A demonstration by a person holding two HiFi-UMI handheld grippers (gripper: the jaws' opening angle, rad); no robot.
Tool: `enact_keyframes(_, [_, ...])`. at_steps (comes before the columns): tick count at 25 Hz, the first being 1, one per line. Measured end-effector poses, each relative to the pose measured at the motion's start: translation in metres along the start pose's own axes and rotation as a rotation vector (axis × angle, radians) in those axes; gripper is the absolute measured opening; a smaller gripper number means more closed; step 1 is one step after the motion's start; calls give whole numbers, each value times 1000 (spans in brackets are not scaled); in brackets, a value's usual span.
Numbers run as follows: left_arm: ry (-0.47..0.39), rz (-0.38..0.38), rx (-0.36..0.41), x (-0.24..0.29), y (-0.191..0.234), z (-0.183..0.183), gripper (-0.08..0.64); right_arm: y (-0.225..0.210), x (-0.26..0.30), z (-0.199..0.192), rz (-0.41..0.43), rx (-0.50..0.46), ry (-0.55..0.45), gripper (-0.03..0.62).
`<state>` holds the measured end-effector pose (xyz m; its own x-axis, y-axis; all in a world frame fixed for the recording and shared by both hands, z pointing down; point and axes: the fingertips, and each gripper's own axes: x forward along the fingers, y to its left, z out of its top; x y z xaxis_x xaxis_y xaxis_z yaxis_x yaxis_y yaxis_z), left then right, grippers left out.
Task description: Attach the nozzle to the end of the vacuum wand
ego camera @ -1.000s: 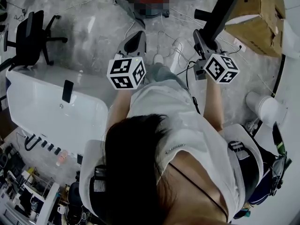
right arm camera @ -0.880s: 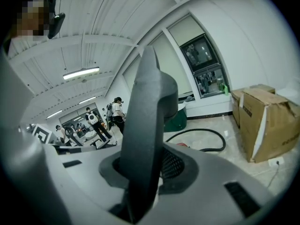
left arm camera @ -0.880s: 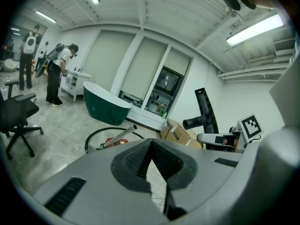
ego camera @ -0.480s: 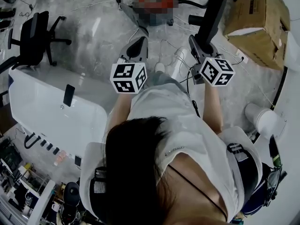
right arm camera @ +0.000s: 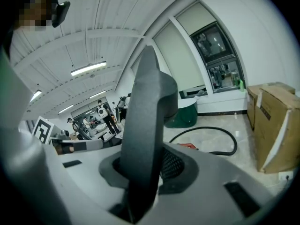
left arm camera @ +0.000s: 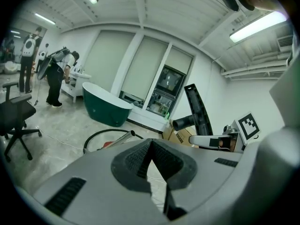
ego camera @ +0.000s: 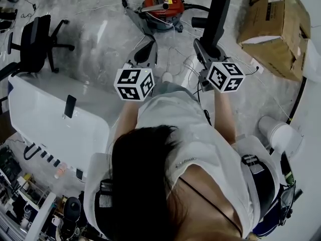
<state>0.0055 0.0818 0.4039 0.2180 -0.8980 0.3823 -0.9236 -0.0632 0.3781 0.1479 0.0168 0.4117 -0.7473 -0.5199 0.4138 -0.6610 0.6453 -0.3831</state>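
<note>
Head view: the left gripper [ego camera: 146, 45] is closed and empty, while the right gripper [ego camera: 203, 46] clamps the black nozzle [ego camera: 216, 11], which sticks out ahead of its jaws. Left gripper view: the pads meet on nothing, and the metal wand [left arm camera: 123, 136] ends just beyond them, slightly left. Right gripper view: the partly open jaws pinch the nozzle, which stands upright between them.

The right gripper [right arm camera: 143, 168] has its 2 jaws clamped on a dark nozzle [right arm camera: 146, 111], which stands upright. Farther off, a black hose [right arm camera: 205, 127] loops over the floor by a red vacuum [right arm camera: 187, 145]. Cardboard boxes [right arm camera: 274, 125] stand at the right, with a green bathtub [right arm camera: 185, 117] beyond.
</note>
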Motion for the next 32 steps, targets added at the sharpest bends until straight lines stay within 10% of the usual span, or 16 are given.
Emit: enact_keyframes(32, [57,112,126,18,25,-8,3,0,15,-7,58,-4,34,107])
